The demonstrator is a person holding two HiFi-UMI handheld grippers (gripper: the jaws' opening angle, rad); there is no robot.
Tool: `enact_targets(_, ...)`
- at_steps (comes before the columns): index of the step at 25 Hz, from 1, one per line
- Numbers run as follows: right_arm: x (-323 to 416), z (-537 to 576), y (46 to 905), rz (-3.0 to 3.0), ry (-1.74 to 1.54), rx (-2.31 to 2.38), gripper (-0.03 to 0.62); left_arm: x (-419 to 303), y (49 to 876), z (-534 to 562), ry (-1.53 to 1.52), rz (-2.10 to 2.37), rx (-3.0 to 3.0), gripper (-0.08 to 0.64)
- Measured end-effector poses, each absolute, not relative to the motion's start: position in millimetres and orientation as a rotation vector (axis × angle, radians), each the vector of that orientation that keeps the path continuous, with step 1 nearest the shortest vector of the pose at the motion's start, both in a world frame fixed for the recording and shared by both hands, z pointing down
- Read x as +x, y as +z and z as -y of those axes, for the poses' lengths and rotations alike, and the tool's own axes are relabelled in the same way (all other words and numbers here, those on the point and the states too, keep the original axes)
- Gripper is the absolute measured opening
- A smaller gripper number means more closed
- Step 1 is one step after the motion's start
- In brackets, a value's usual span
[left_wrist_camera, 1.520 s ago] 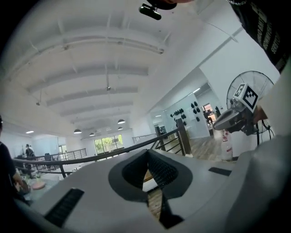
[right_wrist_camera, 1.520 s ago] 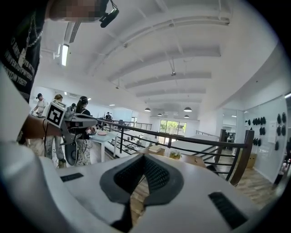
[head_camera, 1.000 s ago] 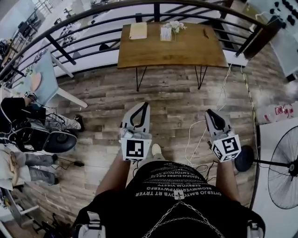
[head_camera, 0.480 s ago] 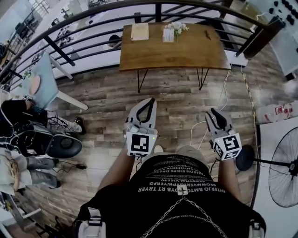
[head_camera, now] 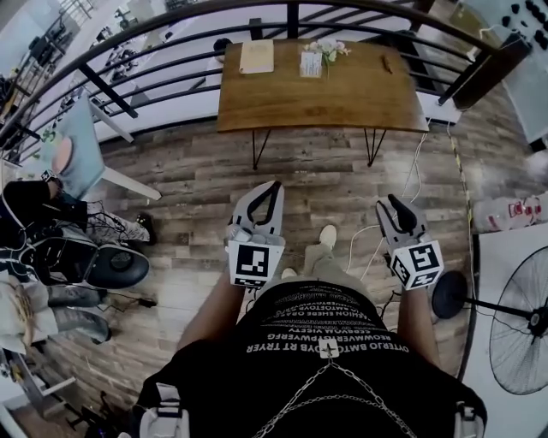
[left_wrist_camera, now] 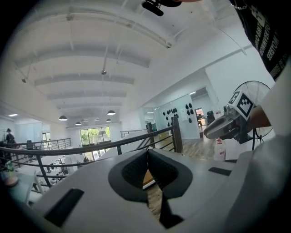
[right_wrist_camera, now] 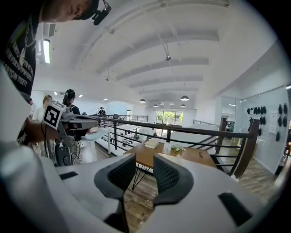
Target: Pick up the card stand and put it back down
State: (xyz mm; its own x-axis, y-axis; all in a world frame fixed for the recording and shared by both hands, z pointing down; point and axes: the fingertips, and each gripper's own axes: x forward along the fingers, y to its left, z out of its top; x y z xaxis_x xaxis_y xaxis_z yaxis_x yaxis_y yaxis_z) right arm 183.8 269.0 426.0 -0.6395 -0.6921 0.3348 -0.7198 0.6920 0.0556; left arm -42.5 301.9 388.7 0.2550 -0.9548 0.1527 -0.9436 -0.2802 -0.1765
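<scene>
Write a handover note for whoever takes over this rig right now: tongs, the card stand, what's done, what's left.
Left tongs: shut, empty.
Right tongs: jaws apart, have just been opening, nothing between them.
Card stand: on the wooden table, beside the flowers, well ahead of both tongs.
Done: nothing yet; neither tongs are at the stand.
Left: walk up to the table, grasp the stand, lift it, set it back down.

Bare floor [head_camera: 325, 184] open up to table [head_camera: 342, 94]; railing [head_camera: 293, 21] behind, fan [head_camera: 518, 329] right.
</scene>
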Motion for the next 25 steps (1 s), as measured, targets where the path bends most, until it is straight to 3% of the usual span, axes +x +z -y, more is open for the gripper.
enact_targets(25,184,-71,421,2.652,0.161,0.955,0.117,-39,374,-138,-0.371,-2.014,-2.315,0.026)
